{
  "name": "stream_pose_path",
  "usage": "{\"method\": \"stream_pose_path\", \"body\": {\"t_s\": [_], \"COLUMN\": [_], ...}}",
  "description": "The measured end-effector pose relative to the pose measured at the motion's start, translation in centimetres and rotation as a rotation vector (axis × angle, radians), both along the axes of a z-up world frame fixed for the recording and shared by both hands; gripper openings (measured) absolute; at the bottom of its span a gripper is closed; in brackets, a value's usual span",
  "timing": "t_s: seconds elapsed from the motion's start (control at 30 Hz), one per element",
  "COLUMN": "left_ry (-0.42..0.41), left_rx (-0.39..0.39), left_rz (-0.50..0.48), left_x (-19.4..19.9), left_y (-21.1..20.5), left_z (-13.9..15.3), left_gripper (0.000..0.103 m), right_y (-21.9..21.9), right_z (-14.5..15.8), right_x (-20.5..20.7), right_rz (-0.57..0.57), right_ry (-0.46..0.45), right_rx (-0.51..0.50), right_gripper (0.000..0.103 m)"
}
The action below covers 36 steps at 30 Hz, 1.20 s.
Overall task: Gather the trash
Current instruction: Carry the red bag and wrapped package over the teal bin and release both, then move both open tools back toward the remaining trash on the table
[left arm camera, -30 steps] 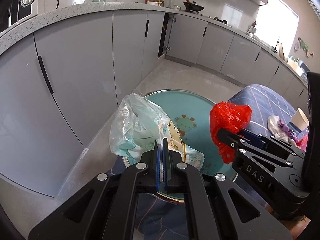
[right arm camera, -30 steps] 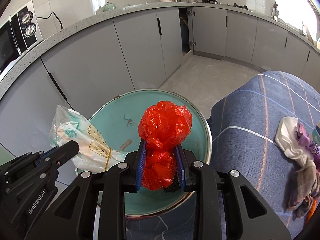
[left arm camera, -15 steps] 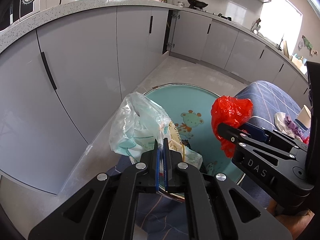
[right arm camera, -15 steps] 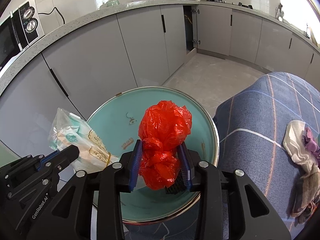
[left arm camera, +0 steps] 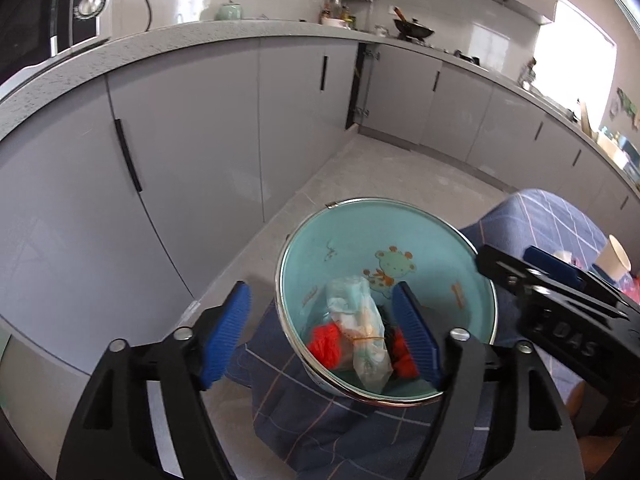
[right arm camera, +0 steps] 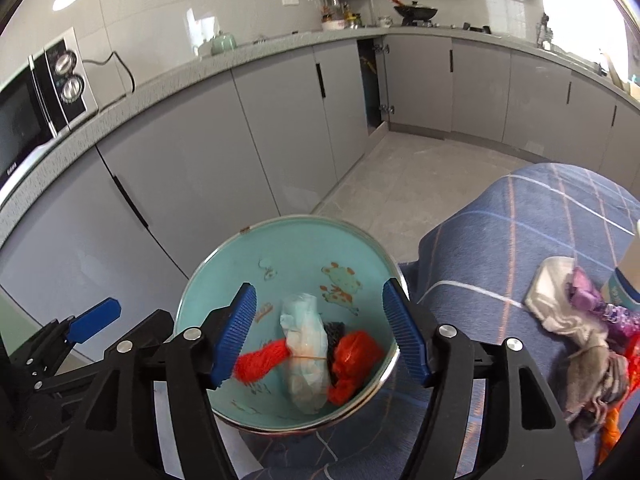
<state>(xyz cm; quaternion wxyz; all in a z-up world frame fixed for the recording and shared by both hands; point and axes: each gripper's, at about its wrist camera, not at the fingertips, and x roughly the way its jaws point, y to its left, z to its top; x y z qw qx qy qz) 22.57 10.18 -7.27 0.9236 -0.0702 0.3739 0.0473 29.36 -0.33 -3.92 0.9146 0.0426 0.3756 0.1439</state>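
A teal bin (left arm camera: 400,228) with a steel rim and cartoon prints stands below both grippers. In it lie a clear plastic bag (left arm camera: 362,336) tied with a rubber band and a crumpled red plastic bag (left arm camera: 326,344). My left gripper (left arm camera: 320,292) hovers over the bin, its jaws opening, with nothing pressed between the pads. In the right wrist view the same clear bag (right arm camera: 306,348) and red bag (right arm camera: 352,360) rest in the bin (right arm camera: 300,248). My right gripper (right arm camera: 319,290) hangs above them, jaws opening and free of both bags.
Grey kitchen cabinets (left arm camera: 180,152) curve behind the bin, with a microwave (right arm camera: 36,108) on the counter. A blue checked cloth (right arm camera: 520,232) covers the surface to the right, bearing a paper cup (left arm camera: 616,258) and crumpled rags and wrappers (right arm camera: 580,320).
Both grippers have opened. The clear bag has left the left gripper and the red bag the right one; both now lie in the bin.
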Motion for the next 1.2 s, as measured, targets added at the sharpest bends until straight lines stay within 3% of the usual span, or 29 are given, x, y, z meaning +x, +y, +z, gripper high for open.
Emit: {"method": "stream_pose_path", "body": {"t_s": [0.33, 1.2], "left_ry": [-0.029, -0.019], "left_rx": [0.011, 0.044], "left_rz": [-0.007, -0.238], "left_x": [-1.4, -4.3], "left_y": [-2.3, -13.8], "left_z": [1.9, 1.6], "left_gripper": [0.085, 0.087], "right_y": [-2.9, -18.1], "right_z": [1.7, 0.8], "right_x": [-2.1, -11.0], "right_rz": [-0.049, -0.323], "right_ry": [-0.024, -0.018], "right_rx": [0.027, 0.015], "right_gripper": [0.066, 0.066]}}
